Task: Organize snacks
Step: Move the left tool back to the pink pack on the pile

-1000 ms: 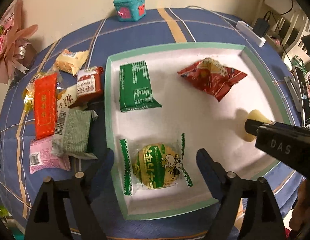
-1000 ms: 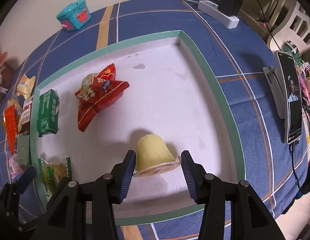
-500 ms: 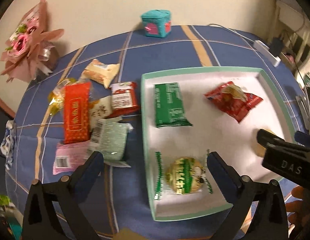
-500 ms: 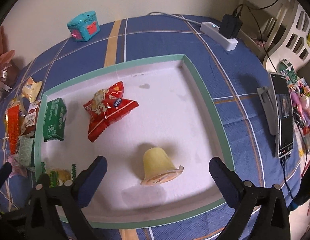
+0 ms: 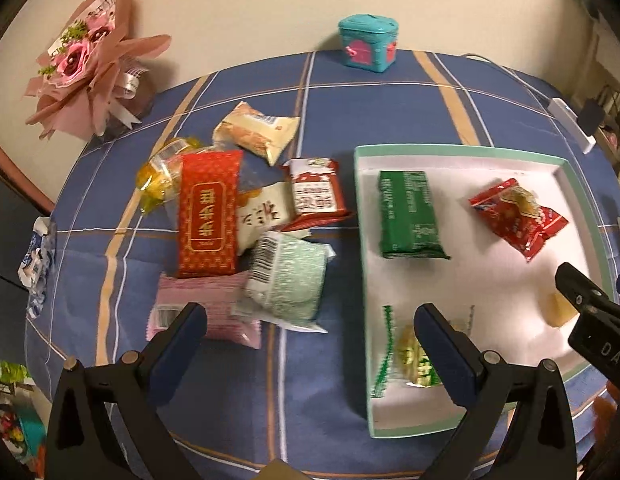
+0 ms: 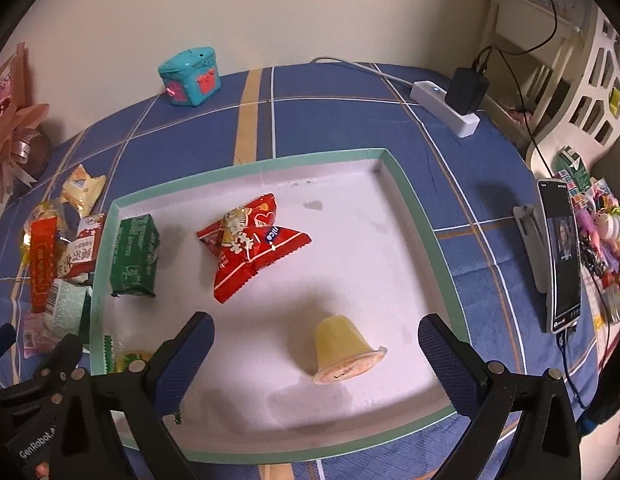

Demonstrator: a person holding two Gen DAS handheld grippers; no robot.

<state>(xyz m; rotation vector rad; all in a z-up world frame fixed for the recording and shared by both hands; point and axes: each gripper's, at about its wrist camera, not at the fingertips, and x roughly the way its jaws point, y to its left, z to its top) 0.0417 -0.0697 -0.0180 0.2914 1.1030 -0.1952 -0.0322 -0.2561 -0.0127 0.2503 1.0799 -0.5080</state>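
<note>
Glossy foil snack wrappers [image 5: 208, 213] lie on a matt woven tablecloth [image 5: 381, 100] beside a smooth matt-white tray [image 6: 405, 216]

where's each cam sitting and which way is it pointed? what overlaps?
Left wrist: on the left gripper, angled down at the snack pile on the blue tablecloth left of the tray; shows its own open fingers, plus the right gripper's tip at the right edge.
Right wrist: on the right gripper, angled down into the tray at the yellow jelly cup; shows its own open fingers, left gripper at lower left.
Shared: tray, green packet, red packet, teal box.
</note>
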